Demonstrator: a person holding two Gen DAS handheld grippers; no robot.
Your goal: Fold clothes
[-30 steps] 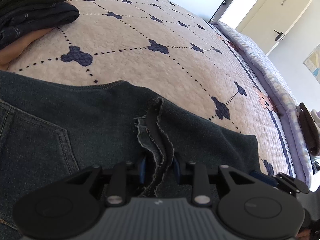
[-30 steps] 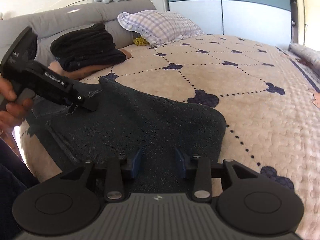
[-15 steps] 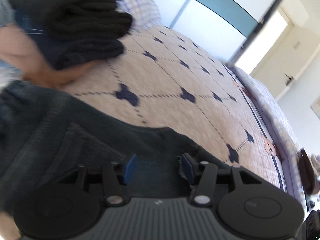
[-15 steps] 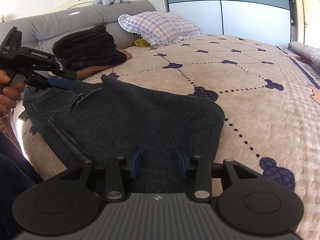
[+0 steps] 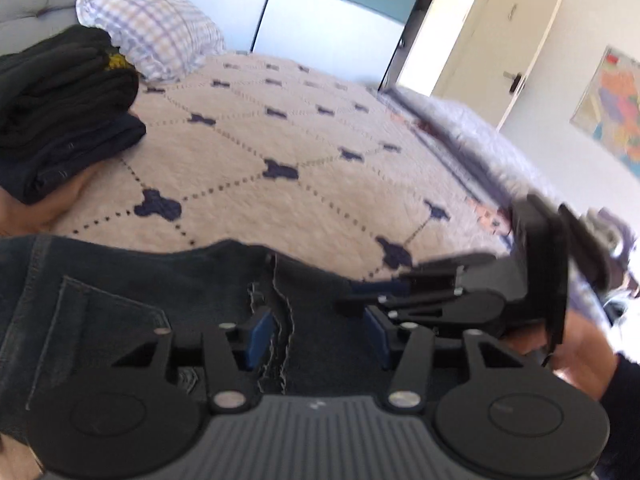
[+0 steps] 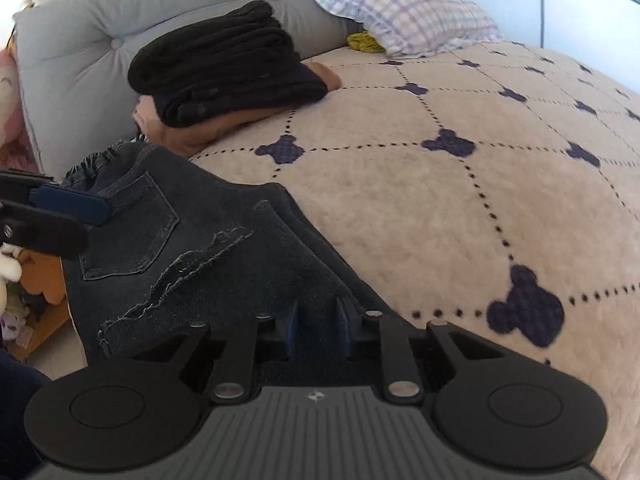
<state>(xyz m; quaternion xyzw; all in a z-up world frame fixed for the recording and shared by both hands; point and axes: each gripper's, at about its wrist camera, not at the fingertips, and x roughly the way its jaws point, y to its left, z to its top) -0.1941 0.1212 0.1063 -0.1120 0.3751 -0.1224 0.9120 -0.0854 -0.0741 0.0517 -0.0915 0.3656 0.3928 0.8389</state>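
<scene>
Sunlit bedroom, quilted bed: your left gripper [image 5: 316, 338] hovers with jaws wide apart over the frayed hem of the dark jeans [image 5: 120, 312], gripping nothing. Your right gripper [image 6: 317, 330] has its jaws set narrow, with denim between the pads; whether they pinch it you cannot tell from that view. The left camera shows the right gripper from the side, fingers parted, low over the folded jeans, your hand [image 5: 576, 356] behind it. The right camera alone shows the back pocket and the jeans lying folded at the near edge of the bed. Beyond them the beige quilt [image 6: 400, 208] with navy motifs carries a stack of dark folded clothes [image 6: 224, 76] and a checked pillow [image 6: 404, 12] against a grey headboard [image 6: 80, 52]. A door [image 5: 512, 52] shows in the left view only.
</scene>
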